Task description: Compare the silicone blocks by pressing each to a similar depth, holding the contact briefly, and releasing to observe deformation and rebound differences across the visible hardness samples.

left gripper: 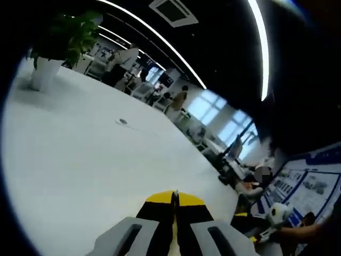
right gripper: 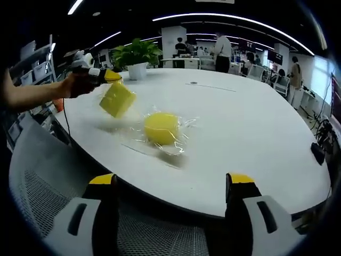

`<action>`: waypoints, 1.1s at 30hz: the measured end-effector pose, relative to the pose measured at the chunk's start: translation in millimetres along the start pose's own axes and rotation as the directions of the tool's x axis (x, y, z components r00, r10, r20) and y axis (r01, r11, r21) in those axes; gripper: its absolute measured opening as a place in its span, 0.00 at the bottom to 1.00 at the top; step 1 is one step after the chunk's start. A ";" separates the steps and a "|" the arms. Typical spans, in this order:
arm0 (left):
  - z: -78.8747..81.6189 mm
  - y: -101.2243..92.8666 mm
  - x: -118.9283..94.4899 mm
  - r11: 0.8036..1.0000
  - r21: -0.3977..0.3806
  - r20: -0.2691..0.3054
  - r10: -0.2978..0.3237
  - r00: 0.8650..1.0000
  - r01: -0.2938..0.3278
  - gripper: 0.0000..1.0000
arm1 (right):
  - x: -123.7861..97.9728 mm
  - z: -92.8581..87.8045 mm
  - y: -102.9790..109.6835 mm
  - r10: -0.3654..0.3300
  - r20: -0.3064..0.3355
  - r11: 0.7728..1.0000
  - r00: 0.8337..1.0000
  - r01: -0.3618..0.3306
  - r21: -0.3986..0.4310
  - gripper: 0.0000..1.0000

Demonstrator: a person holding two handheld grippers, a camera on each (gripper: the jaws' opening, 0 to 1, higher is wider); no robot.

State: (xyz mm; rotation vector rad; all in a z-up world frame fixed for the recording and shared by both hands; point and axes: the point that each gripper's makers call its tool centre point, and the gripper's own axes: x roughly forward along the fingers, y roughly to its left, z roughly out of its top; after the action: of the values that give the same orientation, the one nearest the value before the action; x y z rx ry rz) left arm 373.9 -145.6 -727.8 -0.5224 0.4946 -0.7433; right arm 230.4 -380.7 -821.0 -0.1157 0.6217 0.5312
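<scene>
Left gripper view
- Left gripper [left gripper: 174, 200]: I saw its yellow-tipped jaws pressed together at bottom centre, no gap showing between them and nothing visible past the tips in this view.
- Table [left gripper: 80, 160]: the white top filled the left and centre of the frame, tilted.
- Potted plant [left gripper: 58, 45]: stood at upper left, on the far edge of the table.
- Background: office desks and people ran diagonally through the upper middle; a poster wall sat at lower right.

Right gripper view
- Right gripper [right gripper: 171, 184]: I had its jaws spread wide at the bottom of the frame, empty, hovering short of the table's near edge [right gripper: 213, 205].
- Yellow block [right gripper: 117, 98]: a cube-like silicone sample at upper left, tilted and lifted off the table, hanging from the tips of the left gripper [right gripper: 109, 76], which a person's hand [right gripper: 80, 84] brought in from the left.
- Round yellow sample [right gripper: 161, 128]: sat centre frame on the table, inside clear wrapping [right gripper: 176, 141], well apart from both grippers.
- Potted plant [right gripper: 136, 56]: upper centre-left, behind the block.

Handling judgement
- Weight: I judged both samples light.
- Stiffness: soft and springy; relative hardness I could not tell.
- Surface: the wrapping probably slips; press through it squarely from above.
- Hold point: opposite flat faces of the block, mid-height.
</scene>
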 end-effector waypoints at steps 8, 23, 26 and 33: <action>25.3 -24.8 -7.6 0.998 0.054 0.020 -0.032 0.999 0.031 0.00 | -1.1 -2.0 3.0 0.013 -0.015 1.000 1.000 -0.013 -0.007 0.77; 43.1 -69.0 -37.3 0.989 0.089 0.068 -0.121 0.990 0.115 0.00 | -10.7 29.5 7.7 0.053 0.081 0.998 0.995 -0.056 0.031 0.72; 46.3 -78.2 -44.2 0.986 0.093 0.084 -0.148 0.985 0.140 0.00 | -13.4 59.4 18.5 0.089 0.158 0.995 0.983 -0.095 0.028 0.71; 41.2 -100.5 -54.7 0.978 0.105 0.079 -0.189 0.979 0.180 0.00 | -14.0 97.8 38.8 0.146 0.227 0.989 0.963 -0.144 -0.025 0.70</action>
State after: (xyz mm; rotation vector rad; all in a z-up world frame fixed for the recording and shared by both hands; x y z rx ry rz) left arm 313.1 -157.0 -623.1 -0.5126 0.3278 -0.9132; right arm 252.4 -328.2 -731.5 -0.0159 0.4047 0.6784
